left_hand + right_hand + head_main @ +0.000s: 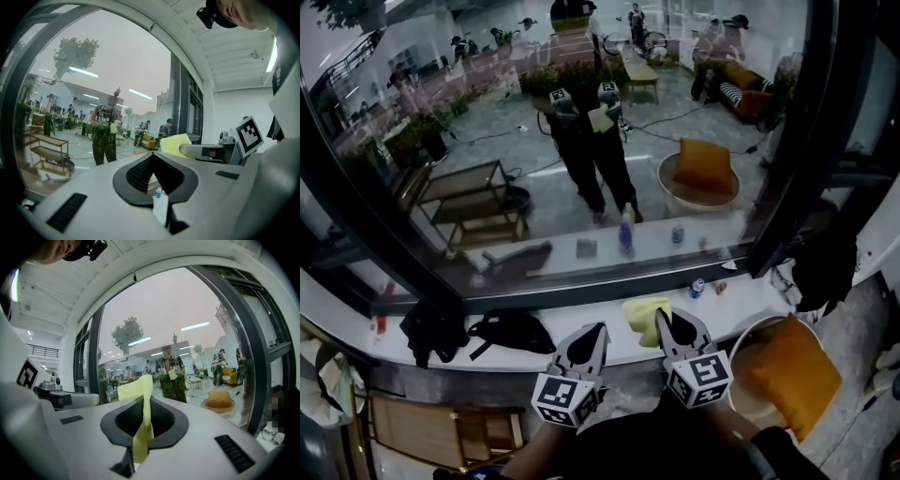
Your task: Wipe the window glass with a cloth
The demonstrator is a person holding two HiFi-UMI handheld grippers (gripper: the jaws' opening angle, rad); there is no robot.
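Note:
The window glass fills the upper head view and mirrors the person and both grippers. A yellow cloth sticks up from my right gripper, which is shut on it just above the white sill. In the right gripper view the cloth runs between the closed jaws of that gripper and points at the glass. My left gripper is beside it, shut with nothing in it. From the left gripper view its jaws meet at the tip, and the cloth shows to the right.
The white sill carries two black bags and a small can. A dark frame post bounds the pane on the right. An orange cushion in a white basket sits at lower right, a wooden rack at lower left.

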